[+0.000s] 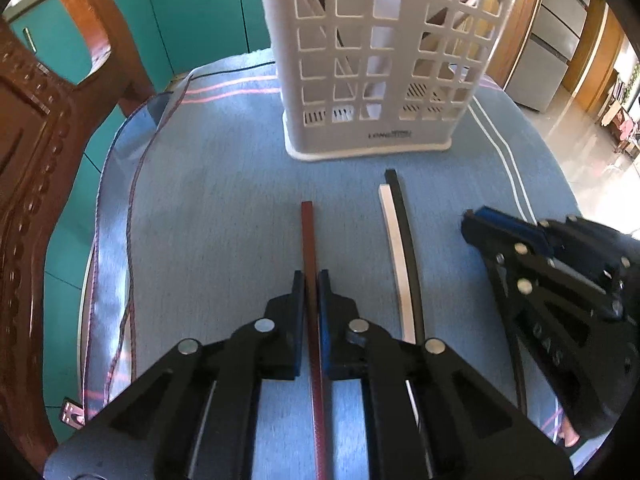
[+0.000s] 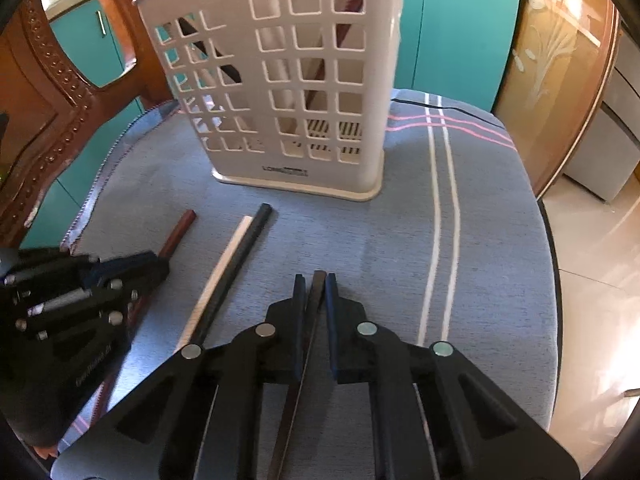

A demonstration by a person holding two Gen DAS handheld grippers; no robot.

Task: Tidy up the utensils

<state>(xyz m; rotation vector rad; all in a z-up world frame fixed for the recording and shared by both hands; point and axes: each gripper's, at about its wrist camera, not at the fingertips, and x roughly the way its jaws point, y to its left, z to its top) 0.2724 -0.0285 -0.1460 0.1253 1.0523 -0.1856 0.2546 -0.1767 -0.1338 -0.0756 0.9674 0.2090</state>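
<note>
The left gripper (image 1: pixel 311 278) is clamping a reddish-brown chopstick (image 1: pixel 308 236) lying on the counter (image 1: pixel 208 208); the right gripper (image 2: pixel 314 280) is pinching a dark chopstick (image 2: pixel 316 292). Both sticks are probably light, stiff and slick, so gripping mid-shaft is looking wisest. A white chopstick (image 1: pixel 394 240) and a black chopstick (image 1: pixel 404 216) are lying side by side between them, before the white utensil basket (image 1: pixel 380 80).

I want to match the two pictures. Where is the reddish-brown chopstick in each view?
Left wrist view: the reddish-brown chopstick runs up the centre, clamped between the jaws of the left hand-held gripper.
Right wrist view: the chopstick lies at the left, its far end sticking out past the left hand-held gripper.
Shared landmark: the white utensil basket stands beyond it in both.
</note>
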